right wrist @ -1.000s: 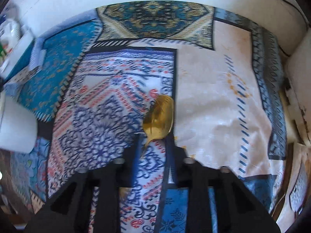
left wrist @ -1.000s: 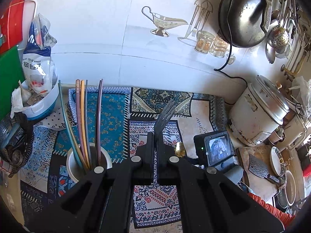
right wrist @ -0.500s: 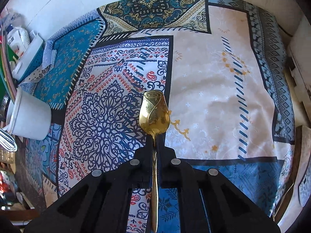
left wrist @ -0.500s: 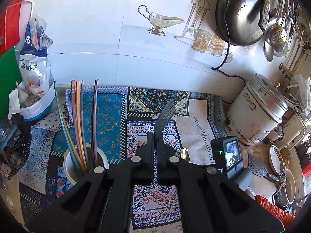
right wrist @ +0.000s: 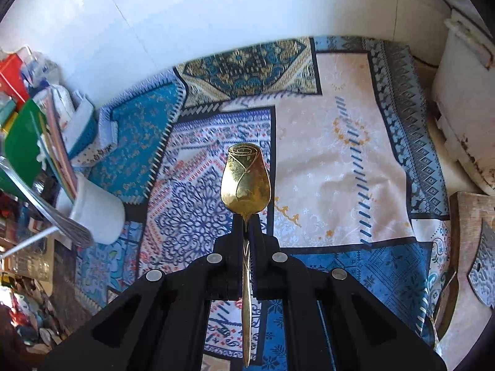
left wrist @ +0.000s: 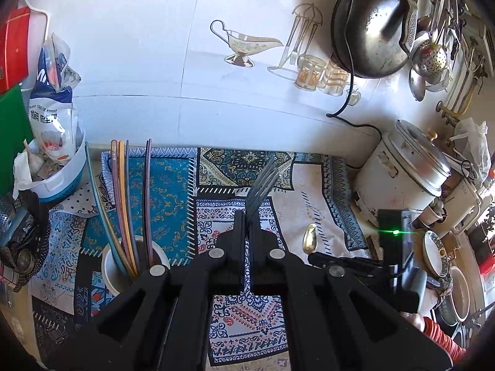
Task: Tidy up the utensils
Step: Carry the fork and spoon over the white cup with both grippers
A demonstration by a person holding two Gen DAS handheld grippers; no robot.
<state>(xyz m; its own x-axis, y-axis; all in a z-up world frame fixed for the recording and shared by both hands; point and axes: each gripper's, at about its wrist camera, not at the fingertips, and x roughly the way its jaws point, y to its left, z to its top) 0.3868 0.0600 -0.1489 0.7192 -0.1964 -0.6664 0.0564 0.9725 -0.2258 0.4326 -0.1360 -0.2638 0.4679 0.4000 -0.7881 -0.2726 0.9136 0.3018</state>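
My left gripper (left wrist: 246,216) is shut on a dark metal fork (left wrist: 261,187), tines pointing up and away, above the patterned cloth (left wrist: 167,185). A white cup (left wrist: 108,270) with several coloured chopsticks (left wrist: 122,204) stands just left of it. My right gripper (right wrist: 246,222) is shut on a gold spoon (right wrist: 246,179) with a rose-shaped bowl, held above the cloth (right wrist: 340,170). The spoon (left wrist: 310,238) and right gripper also show in the left wrist view. The white cup (right wrist: 97,210) is at the left of the right wrist view, and the fork's handle (right wrist: 46,207) crosses in front of it.
A white rice cooker (left wrist: 402,179) stands at the right by the wall. A blue-and-white tub (left wrist: 58,173) with bags sits at the far left. A wok (left wrist: 371,27) and strainers (left wrist: 430,61) hang on the tiled wall. Plates (left wrist: 436,253) and a cleaver (right wrist: 482,272) lie at the right.
My right gripper closed on the gold spoon and lifted it off the cloth. My left gripper, still holding the fork, rose a little.
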